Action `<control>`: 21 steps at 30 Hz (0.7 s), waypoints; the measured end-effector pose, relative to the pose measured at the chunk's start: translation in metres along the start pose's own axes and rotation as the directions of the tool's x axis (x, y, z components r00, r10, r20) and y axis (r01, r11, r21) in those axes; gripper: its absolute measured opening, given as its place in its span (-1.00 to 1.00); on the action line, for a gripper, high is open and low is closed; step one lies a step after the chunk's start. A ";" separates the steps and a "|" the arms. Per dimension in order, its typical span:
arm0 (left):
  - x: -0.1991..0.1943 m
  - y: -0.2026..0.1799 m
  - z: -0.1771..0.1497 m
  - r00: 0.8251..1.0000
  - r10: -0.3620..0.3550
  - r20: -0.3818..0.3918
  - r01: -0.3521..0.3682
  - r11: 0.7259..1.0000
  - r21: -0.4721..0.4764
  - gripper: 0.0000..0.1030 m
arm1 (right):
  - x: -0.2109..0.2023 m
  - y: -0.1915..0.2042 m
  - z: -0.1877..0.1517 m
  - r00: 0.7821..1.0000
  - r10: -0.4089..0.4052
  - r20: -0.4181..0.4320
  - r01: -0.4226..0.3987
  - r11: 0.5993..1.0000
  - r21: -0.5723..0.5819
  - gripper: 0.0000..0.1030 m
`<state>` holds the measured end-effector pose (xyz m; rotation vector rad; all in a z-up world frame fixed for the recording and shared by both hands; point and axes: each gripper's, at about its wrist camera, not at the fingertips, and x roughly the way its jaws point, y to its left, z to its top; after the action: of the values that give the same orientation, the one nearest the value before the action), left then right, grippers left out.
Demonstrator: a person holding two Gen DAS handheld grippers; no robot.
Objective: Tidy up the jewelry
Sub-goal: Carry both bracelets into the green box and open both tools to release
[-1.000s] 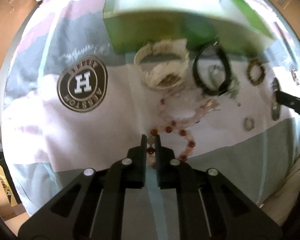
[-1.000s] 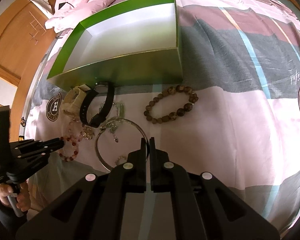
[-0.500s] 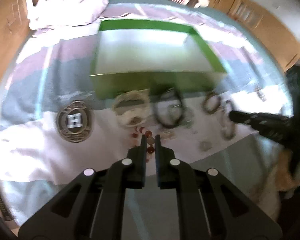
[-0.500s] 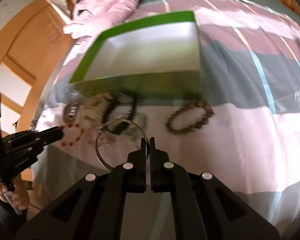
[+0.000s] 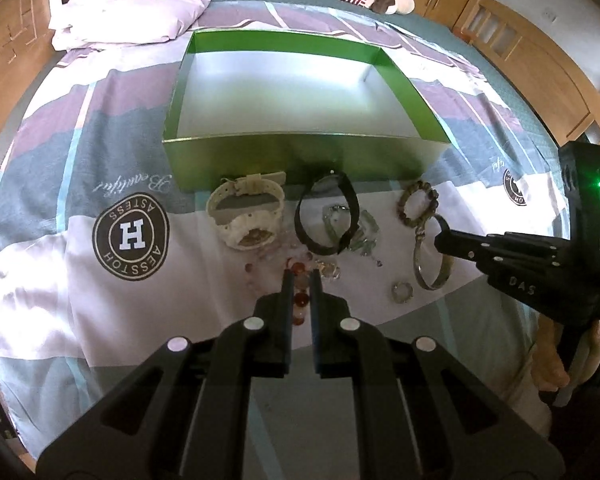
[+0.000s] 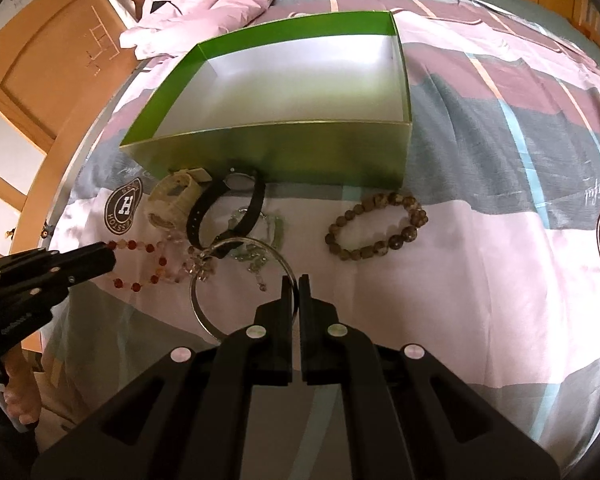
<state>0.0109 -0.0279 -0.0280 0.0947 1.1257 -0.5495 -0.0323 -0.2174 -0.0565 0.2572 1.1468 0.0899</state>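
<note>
The green box (image 6: 268, 152) sits empty mid-bed, jewelry strewn along its near wall. The right gripper (image 6: 296, 284) pinches the thin silver bangle (image 6: 236, 248); the left gripper (image 5: 300, 276) seems clamped on the red bead strand (image 6: 140, 246). Both holds look slight; either piece could slip or snag neighbours.

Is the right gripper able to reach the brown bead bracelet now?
Probably not yet: the right gripper is shut on the silver bangle. The brown bead bracelet lies unobstructed just ahead, so the path is free once the bangle is released.
</note>
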 end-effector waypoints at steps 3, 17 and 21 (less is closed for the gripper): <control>-0.004 -0.003 0.002 1.000 0.004 0.014 -0.004 1.000 0.006 -0.86 | -0.001 -0.001 0.000 1.000 -0.018 0.007 0.018 1.000 0.006 -0.95; -0.042 -0.028 0.096 0.986 -0.003 0.165 -0.015 0.994 0.109 -0.86 | -0.019 -0.001 0.095 0.986 -0.106 0.125 0.106 0.994 0.005 -0.95; -0.006 -0.012 0.128 0.990 0.047 0.133 -0.057 0.995 0.076 -0.86 | 0.017 -0.017 0.123 0.992 -0.109 0.063 0.107 0.993 0.046 -0.95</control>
<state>0.1100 -0.0802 0.0363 0.1547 0.9709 -0.5466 0.0852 -0.2492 -0.0284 0.2337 1.0961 -0.0383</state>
